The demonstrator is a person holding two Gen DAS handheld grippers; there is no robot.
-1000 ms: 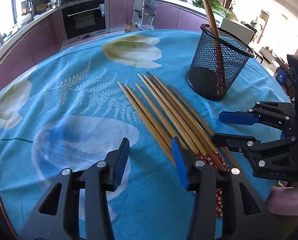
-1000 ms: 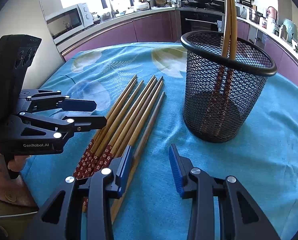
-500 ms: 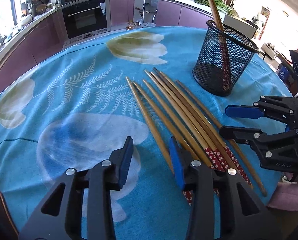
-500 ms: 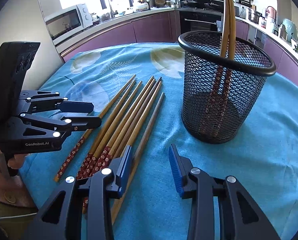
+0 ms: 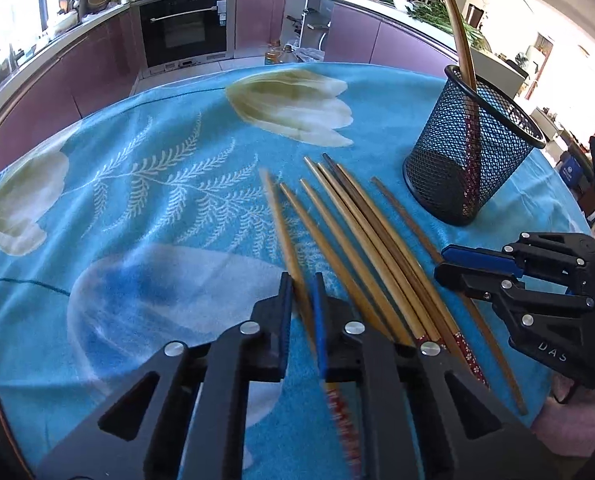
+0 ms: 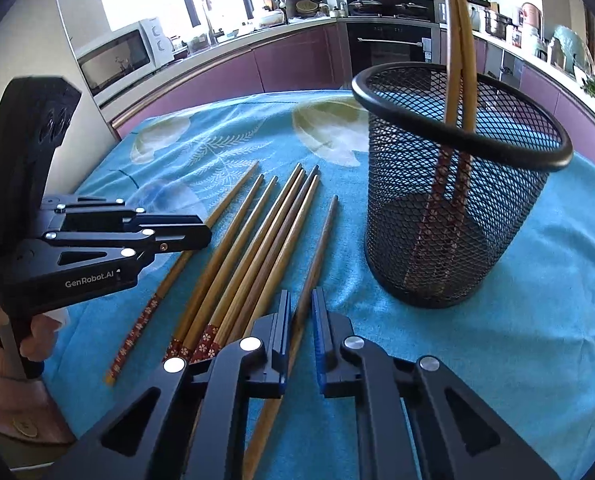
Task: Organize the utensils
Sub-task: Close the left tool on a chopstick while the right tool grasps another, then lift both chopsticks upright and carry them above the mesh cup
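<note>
Several wooden chopsticks (image 5: 361, 236) with red flowered ends lie side by side on the blue cloth, also in the right wrist view (image 6: 257, 240). A black mesh cup (image 5: 471, 152) stands to their right with two chopsticks (image 6: 459, 40) upright in it. My left gripper (image 5: 301, 296) is shut on the leftmost chopstick (image 5: 285, 232). My right gripper (image 6: 299, 312) is shut on the rightmost, darker chopstick (image 6: 319, 240), just left of the cup (image 6: 453, 200).
The round table carries a blue flowered cloth (image 5: 137, 200). Its near edge runs close behind both grippers. Purple kitchen cabinets, an oven (image 5: 185, 32) and a microwave (image 6: 117, 60) ring the background.
Both grippers have closed from wide open, each onto an outer chopstick. The leftmost chopstick has come away from the bundle.
</note>
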